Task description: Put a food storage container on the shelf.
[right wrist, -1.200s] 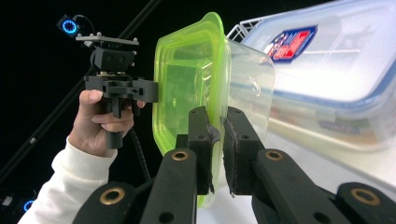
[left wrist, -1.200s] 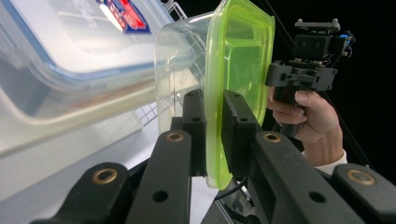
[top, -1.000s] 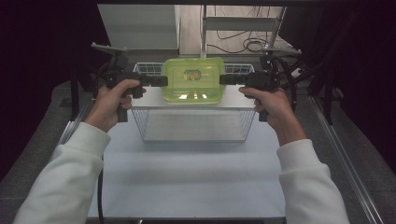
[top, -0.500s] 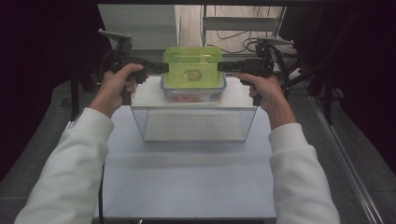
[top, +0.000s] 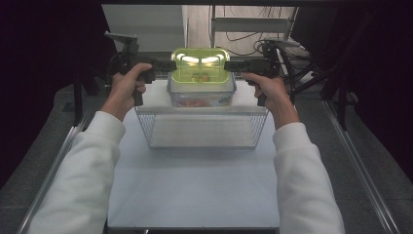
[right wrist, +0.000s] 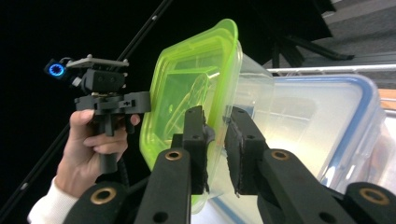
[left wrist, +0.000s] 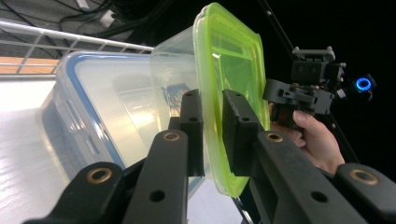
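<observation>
High view — green-lidded container (top: 200,68) between both grippers | left gripper (top: 168,65) jaws clamp its rim | right gripper (top: 229,65) likewise

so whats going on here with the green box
A person holds a gripper in each hand, and both grip one clear container with a green lid by its opposite edges. The left gripper and the right gripper each have their fingers around the lid's rim. The container sits above a larger blue-rimmed storage box, just beyond a wire basket on the white table.
</observation>
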Action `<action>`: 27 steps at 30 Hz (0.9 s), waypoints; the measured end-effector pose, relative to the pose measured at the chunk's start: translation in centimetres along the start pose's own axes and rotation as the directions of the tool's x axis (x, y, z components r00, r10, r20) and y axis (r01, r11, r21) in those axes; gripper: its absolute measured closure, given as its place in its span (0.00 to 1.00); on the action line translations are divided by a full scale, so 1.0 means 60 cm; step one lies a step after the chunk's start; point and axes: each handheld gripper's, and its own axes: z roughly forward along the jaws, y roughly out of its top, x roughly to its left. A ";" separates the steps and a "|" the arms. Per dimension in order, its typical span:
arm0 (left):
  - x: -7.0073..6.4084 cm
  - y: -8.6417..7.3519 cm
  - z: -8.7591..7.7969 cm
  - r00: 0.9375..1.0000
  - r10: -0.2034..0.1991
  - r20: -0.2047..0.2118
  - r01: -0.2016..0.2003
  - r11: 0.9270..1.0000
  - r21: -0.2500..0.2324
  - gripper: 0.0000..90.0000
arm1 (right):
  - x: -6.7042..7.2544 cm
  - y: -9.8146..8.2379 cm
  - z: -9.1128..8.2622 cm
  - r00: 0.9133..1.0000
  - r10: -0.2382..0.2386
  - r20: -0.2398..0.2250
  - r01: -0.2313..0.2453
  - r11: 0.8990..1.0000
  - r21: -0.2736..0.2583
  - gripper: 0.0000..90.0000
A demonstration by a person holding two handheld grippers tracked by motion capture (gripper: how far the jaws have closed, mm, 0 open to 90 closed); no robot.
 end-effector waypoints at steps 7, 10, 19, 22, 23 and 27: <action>0.016 -0.005 0.012 0.999 -0.041 0.003 0.041 0.999 -0.036 0.80 | -0.008 -0.003 0.013 0.999 0.027 0.041 -0.026 0.999 -0.029 0.78; 0.018 -0.005 0.016 0.999 -0.042 0.004 0.042 0.998 -0.042 0.77 | -0.009 -0.004 0.017 0.998 0.031 0.051 -0.028 0.999 -0.046 0.76; 0.020 -0.003 0.017 1.000 -0.025 0.003 0.025 0.999 -0.048 0.45 | -0.011 -0.003 0.009 0.996 0.036 0.083 -0.029 0.996 -0.083 0.62; 0.015 -0.005 0.010 1.000 -0.002 -0.010 0.002 0.998 -0.058 0.37 | -0.008 -0.003 0.001 0.996 0.025 0.084 -0.016 0.994 -0.107 0.59; 0.013 -0.006 0.006 1.000 0.006 -0.010 -0.007 0.998 -0.064 0.35 | -0.006 -0.003 -0.003 0.996 0.018 0.082 -0.009 0.993 -0.114 0.58; -0.001 -0.010 -0.013 0.998 0.052 -0.027 -0.054 0.995 -0.086 0.33 | 0.007 -0.006 -0.014 0.998 -0.009 0.068 0.016 0.995 -0.101 0.57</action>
